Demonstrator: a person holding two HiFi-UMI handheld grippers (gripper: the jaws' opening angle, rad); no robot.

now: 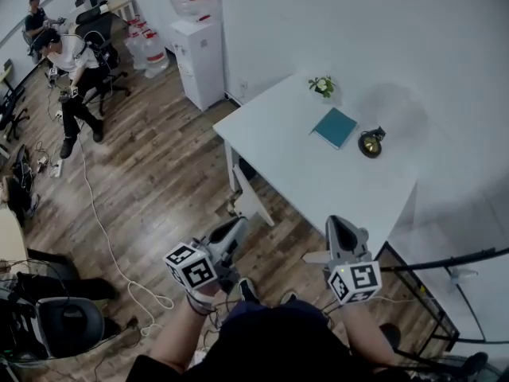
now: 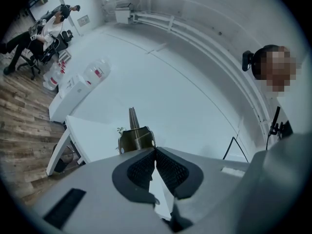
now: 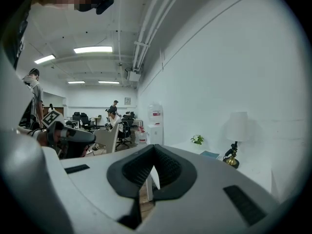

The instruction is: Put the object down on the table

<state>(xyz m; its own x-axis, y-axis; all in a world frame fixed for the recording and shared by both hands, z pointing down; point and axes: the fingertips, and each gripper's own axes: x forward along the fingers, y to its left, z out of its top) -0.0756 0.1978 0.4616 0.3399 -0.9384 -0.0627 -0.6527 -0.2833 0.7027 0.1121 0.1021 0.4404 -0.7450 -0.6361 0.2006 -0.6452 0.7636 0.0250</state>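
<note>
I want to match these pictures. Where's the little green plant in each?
Head view: plant on the white table's far corner, upper middle.
Left gripper view: tiny, just left of centre.
Right gripper view: right of centre, on the table.
Shared landmark: the water dispenser, left of the plant everywhere.

Water dispenser (image 1: 199, 62) by wall (image 1: 318, 22), spare bottles (image 1: 147, 50) beside it. 1 person (image 1: 73, 78) seated on office chair (image 1: 102, 30). Cable (image 1: 99, 229) across wood floor (image 1: 159, 189).

On the table (image 1: 302, 177) a book (image 1: 335, 127) lies between plant (image 1: 323, 86) and lamp (image 1: 371, 142); a water dispenser (image 1: 199, 62) stands leftward.
</note>
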